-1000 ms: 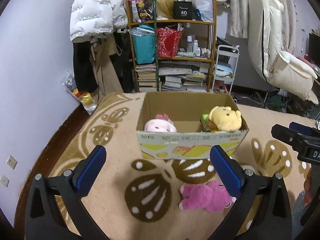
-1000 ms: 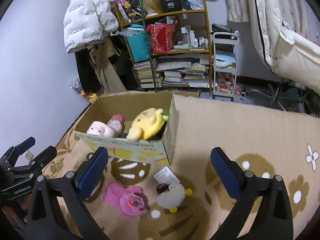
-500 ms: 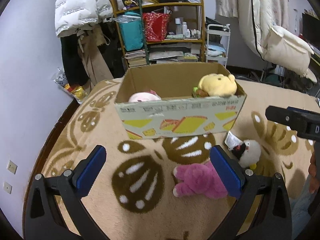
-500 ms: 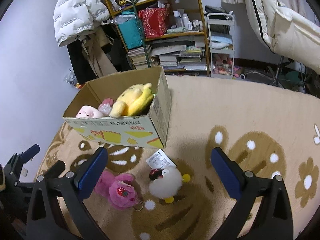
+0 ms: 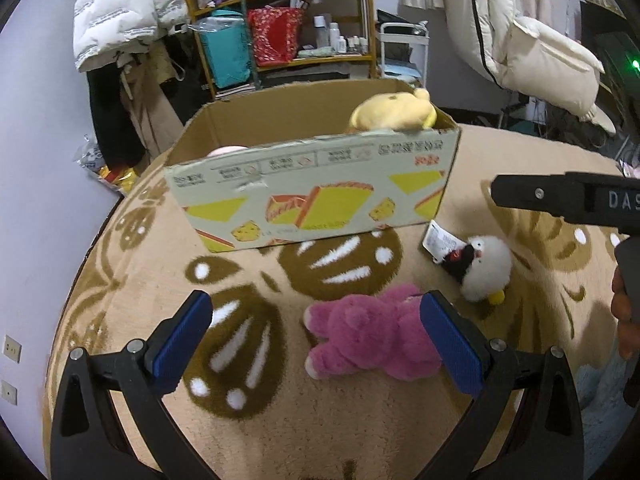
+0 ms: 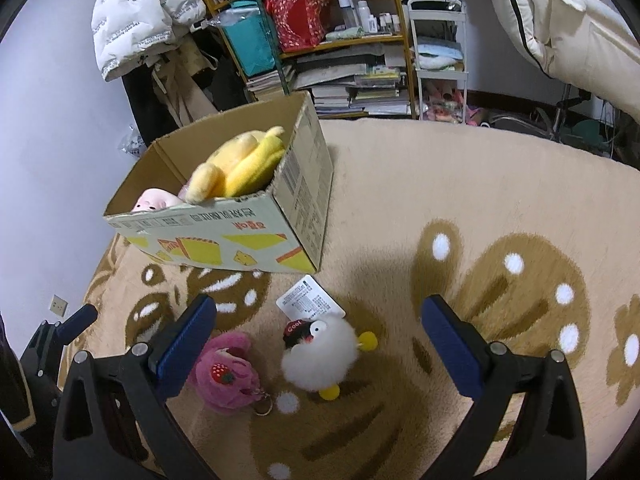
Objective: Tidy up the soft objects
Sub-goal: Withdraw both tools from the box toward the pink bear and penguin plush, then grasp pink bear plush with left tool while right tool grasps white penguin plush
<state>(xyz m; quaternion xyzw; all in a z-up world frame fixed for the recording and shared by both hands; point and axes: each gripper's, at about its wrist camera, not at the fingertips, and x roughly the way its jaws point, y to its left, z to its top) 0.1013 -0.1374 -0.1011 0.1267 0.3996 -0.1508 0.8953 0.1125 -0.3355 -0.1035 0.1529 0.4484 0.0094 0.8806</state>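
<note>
A pink plush bear (image 5: pixel 368 332) lies on the rug between my left gripper's (image 5: pixel 316 336) open blue pads, nearer the right pad. It also shows in the right wrist view (image 6: pixel 228 372). A white fluffy penguin toy (image 5: pixel 482 264) with a paper tag lies to its right and sits between my right gripper's (image 6: pixel 320 340) open pads (image 6: pixel 320 356). A cardboard box (image 5: pixel 312 196) behind them holds a yellow plush (image 5: pixel 392 114) and a pink plush (image 6: pixel 154 202). Both grippers are empty and above the rug.
A beige rug with brown patterns (image 6: pixel 480 208) covers the floor. Behind the box stand a cluttered shelf (image 6: pixel 328 36), hanging coats (image 5: pixel 120 20) and a white trolley (image 6: pixel 440 52). A wall with outlets (image 5: pixel 12 348) is at left.
Both grippers have moved down and closer to the rug. The pink bear now lies between the left pads and the white penguin between the right pads. The box looks nearer.
</note>
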